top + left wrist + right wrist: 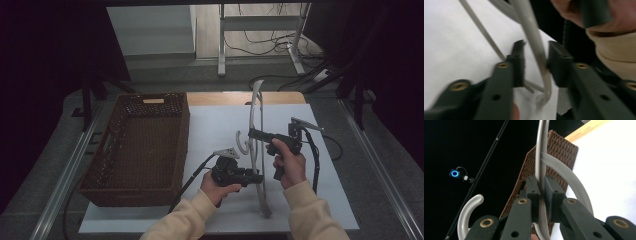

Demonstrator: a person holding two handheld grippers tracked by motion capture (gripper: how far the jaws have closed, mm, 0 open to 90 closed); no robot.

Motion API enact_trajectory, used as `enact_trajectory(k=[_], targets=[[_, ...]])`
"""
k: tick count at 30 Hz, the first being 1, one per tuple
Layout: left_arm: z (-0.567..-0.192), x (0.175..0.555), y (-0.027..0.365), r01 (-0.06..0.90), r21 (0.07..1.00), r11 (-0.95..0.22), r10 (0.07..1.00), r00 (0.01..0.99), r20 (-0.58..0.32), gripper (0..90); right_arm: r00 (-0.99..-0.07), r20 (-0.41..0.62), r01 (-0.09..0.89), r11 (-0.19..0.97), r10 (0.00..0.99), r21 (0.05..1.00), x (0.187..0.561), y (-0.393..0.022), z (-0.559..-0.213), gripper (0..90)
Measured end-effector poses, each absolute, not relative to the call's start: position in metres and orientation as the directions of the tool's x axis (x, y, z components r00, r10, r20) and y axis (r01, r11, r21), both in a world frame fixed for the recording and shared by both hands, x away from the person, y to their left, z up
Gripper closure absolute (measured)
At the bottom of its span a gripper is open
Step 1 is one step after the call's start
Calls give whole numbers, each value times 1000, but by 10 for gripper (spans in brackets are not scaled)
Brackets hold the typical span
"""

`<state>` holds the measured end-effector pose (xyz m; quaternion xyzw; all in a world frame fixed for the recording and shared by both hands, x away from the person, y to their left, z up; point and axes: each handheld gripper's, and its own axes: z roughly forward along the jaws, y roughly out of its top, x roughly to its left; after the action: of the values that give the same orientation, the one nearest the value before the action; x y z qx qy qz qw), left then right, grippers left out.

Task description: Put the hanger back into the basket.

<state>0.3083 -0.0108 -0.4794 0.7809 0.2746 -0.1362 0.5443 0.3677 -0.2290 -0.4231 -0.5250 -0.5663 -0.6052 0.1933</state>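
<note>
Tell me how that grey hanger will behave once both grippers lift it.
The hanger looks stiff: its thin arms keep their curve while held on end. Probably light, being slender plastic. It may pivot or slip, since the right gripper pinches only a narrow smooth bar.

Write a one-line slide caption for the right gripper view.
Right gripper shut on a grey hanger, with the basket behind.

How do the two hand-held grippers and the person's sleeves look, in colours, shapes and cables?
Both are black pistol-shaped tools with two flat black jaws joined by brass-coloured rivets. The left hand-held gripper carries a grey three-cornered plate on top, and the right hand-held gripper has one too. A black cable trails from each. The sleeves are cream-coloured with ribbed cuffs.
</note>
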Motion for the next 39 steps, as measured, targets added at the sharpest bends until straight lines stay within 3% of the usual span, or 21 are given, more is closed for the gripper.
enact_trajectory(k=[2, 7, 13, 20, 24, 33, 39], targets=[[-478, 308, -11, 586, 769, -255, 274, 807, -524, 748, -371, 858, 830, -288, 354, 478, 368, -230, -424, 816], [-478, 313, -4, 629, 743, -228, 228, 777, -587, 785, -373, 870, 828, -309, 321, 469, 369, -232, -424, 793], [-472, 317, 9, 639, 737, -221, 214, 768, -603, 814, -392, 869, 814, -326, 302, 480, 370, -238, -422, 664], [-463, 315, 18, 640, 738, -211, 199, 768, -609, 816, -415, 842, 796, -309, 346, 520, 368, -242, -416, 420], [-459, 317, 25, 650, 733, -202, 207, 759, -617, 816, -489, 782, 741, -289, 387, 607, 360, -254, -408, 361], [-451, 315, 34, 654, 731, -191, 216, 755, -619, 815, -526, 712, 701, -236, 464, 672, 344, -285, -407, 296], [-433, 312, 44, 643, 746, -175, 209, 765, -610, 815, -501, 664, 700, -191, 555, 688, 332, -311, -429, 268]])
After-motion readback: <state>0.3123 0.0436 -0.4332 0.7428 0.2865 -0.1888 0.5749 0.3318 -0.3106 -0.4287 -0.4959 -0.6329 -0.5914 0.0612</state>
